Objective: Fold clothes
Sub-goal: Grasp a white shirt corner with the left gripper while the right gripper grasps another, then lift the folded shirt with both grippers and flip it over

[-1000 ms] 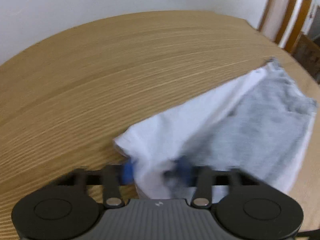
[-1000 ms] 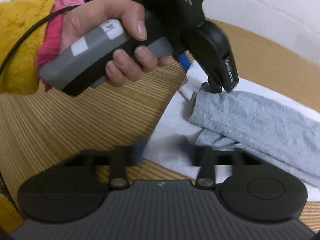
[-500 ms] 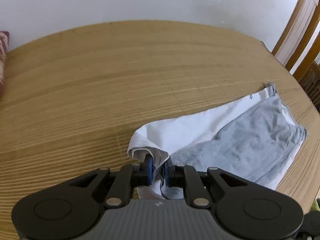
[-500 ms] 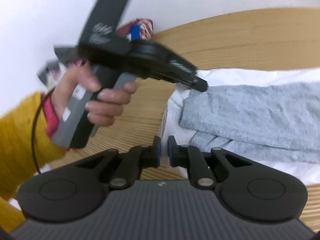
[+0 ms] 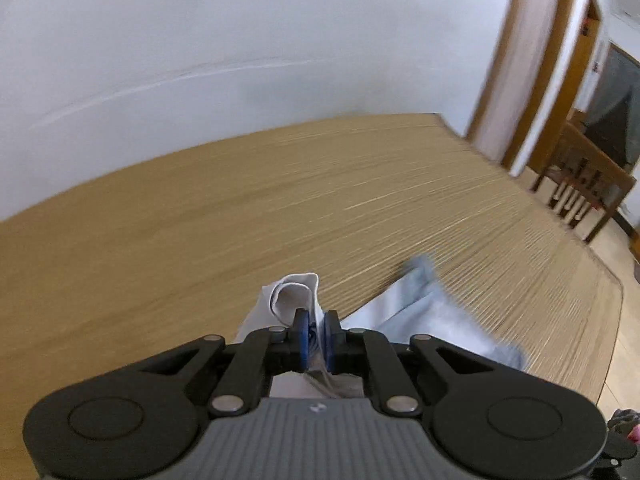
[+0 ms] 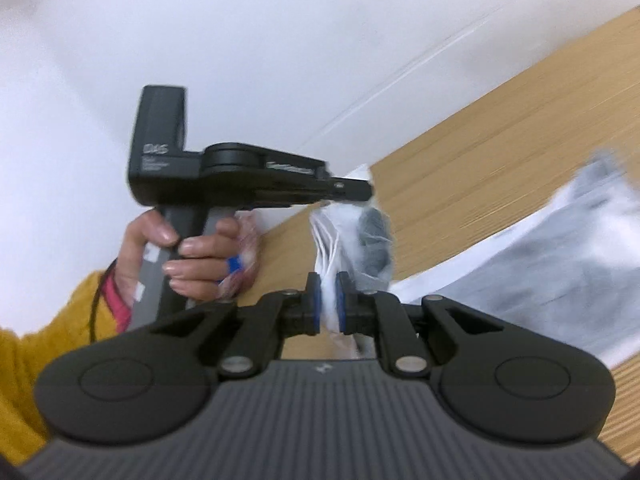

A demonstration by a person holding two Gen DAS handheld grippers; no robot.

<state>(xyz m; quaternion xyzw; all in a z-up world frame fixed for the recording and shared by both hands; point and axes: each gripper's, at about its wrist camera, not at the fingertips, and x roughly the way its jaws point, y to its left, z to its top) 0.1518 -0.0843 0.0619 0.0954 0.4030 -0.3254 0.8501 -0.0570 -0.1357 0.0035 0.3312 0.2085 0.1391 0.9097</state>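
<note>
A white and grey garment [image 6: 568, 264] lies partly on the wooden table [image 5: 200, 220] and is lifted at one end. My left gripper [image 5: 316, 336] is shut on a white corner of the garment [image 5: 294, 296], raised above the table. My right gripper [image 6: 327, 300] is shut on another white edge of the garment [image 6: 332, 232]. In the right wrist view the left gripper [image 6: 360, 191] shows just beyond it, held by a hand, with bunched cloth hanging from its tip. The rest of the garment [image 5: 432, 312] trails down to the right, blurred.
A white wall [image 5: 240, 40] stands behind the table. A doorway and a wooden chair [image 5: 580, 184] are at the right. The table's right edge [image 5: 612, 292] is near the garment. A yellow sleeve [image 6: 32, 344] is at the lower left.
Both grippers have risen from the table with the garment's edge pinched in them. The right gripper, which looked shut and empty, now holds white cloth. The cloth now hangs and trails.
</note>
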